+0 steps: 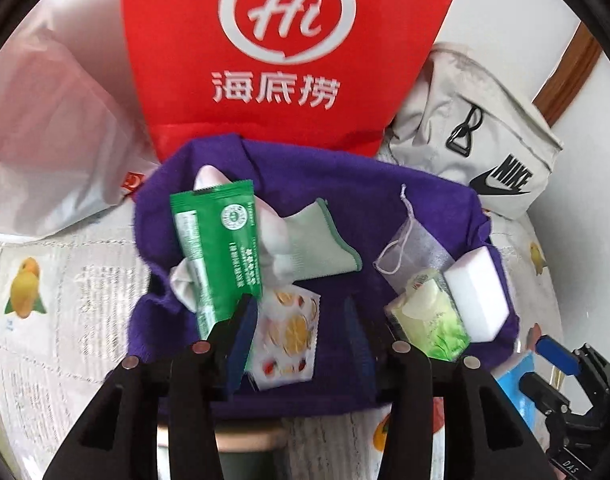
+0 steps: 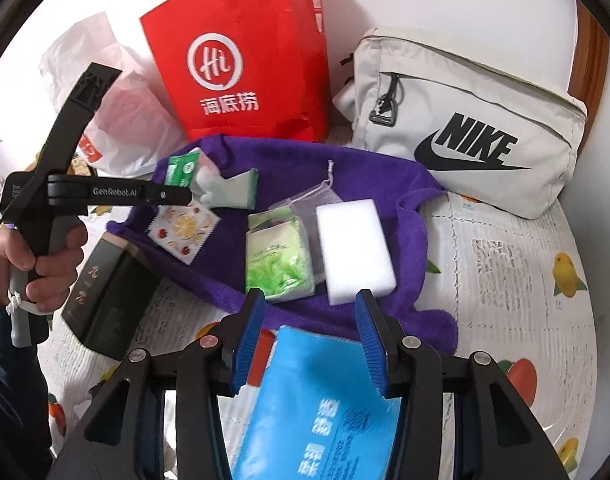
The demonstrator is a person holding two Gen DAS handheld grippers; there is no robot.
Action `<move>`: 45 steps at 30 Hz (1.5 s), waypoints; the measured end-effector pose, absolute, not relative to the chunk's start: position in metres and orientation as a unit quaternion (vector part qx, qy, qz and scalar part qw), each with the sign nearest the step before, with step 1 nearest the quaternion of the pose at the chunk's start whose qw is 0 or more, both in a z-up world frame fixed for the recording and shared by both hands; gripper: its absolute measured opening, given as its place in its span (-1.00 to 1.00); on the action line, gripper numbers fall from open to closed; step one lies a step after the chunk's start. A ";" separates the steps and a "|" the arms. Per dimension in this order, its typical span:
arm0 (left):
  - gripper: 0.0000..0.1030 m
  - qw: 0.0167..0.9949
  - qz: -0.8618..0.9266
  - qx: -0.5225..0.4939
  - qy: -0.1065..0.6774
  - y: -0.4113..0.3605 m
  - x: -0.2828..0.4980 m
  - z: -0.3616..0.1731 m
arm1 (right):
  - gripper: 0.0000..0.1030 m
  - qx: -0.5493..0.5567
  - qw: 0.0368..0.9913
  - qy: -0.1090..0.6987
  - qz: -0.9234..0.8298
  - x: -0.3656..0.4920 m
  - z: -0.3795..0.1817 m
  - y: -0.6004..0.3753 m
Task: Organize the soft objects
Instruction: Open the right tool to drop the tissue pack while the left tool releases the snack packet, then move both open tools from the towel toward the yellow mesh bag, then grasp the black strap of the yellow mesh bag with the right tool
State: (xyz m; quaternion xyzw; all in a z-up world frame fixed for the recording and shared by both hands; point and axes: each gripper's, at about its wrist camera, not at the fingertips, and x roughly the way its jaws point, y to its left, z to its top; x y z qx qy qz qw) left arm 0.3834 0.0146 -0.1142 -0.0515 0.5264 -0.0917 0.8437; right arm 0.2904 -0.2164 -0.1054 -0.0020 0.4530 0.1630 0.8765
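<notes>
A purple towel [image 1: 345,184] [image 2: 369,176] lies on the table with soft items on it. My left gripper [image 1: 301,320] is open; a green sachet [image 1: 219,252] [image 2: 181,170] leans against its left finger, over a white-and-green glove [image 1: 317,240] [image 2: 229,188]. A fruit-print wipe packet [image 1: 289,336] [image 2: 183,232] lies between the fingers. A green tissue pack [image 1: 429,316] [image 2: 279,260], a white sponge [image 1: 481,292] [image 2: 355,240] and a mesh pouch [image 1: 409,248] [image 2: 313,200] lie to the right. My right gripper [image 2: 309,320] is open above a blue packet [image 2: 317,404].
A red paper bag [image 1: 289,52] [image 2: 241,64] stands behind the towel. A grey Nike bag [image 1: 481,136] [image 2: 465,120] is at the back right, a white plastic bag [image 1: 49,140] [image 2: 117,120] at the back left. A black box [image 2: 109,300] lies left of the towel.
</notes>
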 end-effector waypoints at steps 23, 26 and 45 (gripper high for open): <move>-0.16 0.855 -0.045 -0.077 0.510 0.068 0.211 -0.079 | -0.06 -0.022 0.846 0.458 0.272 0.163 -0.105 -0.151; -0.16 0.849 -0.035 -0.097 0.518 0.082 0.193 -0.089 | -0.07 -0.038 0.834 0.454 0.310 0.146 -0.109 -0.132; -0.03 0.834 -0.021 -0.151 0.531 0.128 0.147 -0.116 | -0.59 -0.146 0.771 0.493 0.375 0.131 -0.161 -0.057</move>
